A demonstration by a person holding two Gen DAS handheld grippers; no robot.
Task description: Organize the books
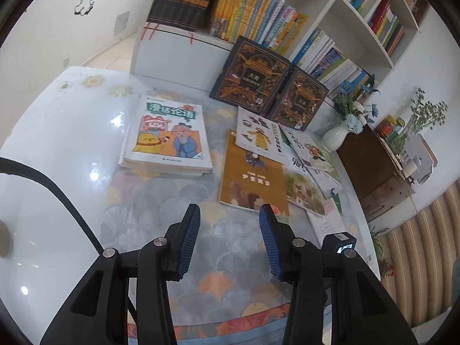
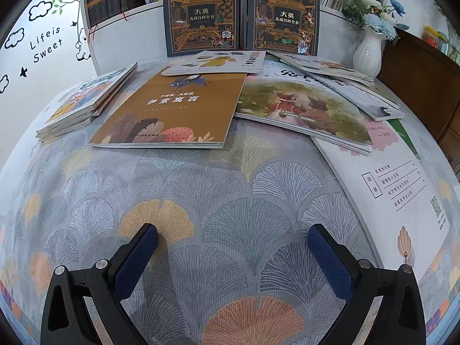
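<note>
The ochre-covered fable book [image 2: 169,112] is the nearest loose book and the likely next thing to tidy. In the right wrist view it lies flat on the ginkgo-patterned tablecloth [image 2: 230,201], centre-left of the upper half of the frame, straight ahead of the right gripper [image 2: 233,238] and a little to its left. Its near edge, where the page block shows, runs almost level across the frame, and its long axis runs away toward the two dark encyclopedia volumes [image 2: 201,14] propped upright against the bookcase at the top. A white picture book [image 2: 215,61] overlaps its far corner, and a green-covered picture book [image 2: 299,109] lies just beside its right edge.

The right gripper has its jaws spread wide with only cloth between them, well short of the book.

In the left wrist view the left gripper [image 1: 230,215] is partly open and holds nothing. The same book [image 1: 253,178] sits just beyond its right fingertip [image 1: 266,215], in the centre-right of the frame. The cartoon-covered stack [image 1: 166,138] lies in the centre-left, clear of both jaws.

I judge the left gripper the nearer to the book's near edge. The right one faces that edge more squarely, which suits sliding a jaw under it.
</note>
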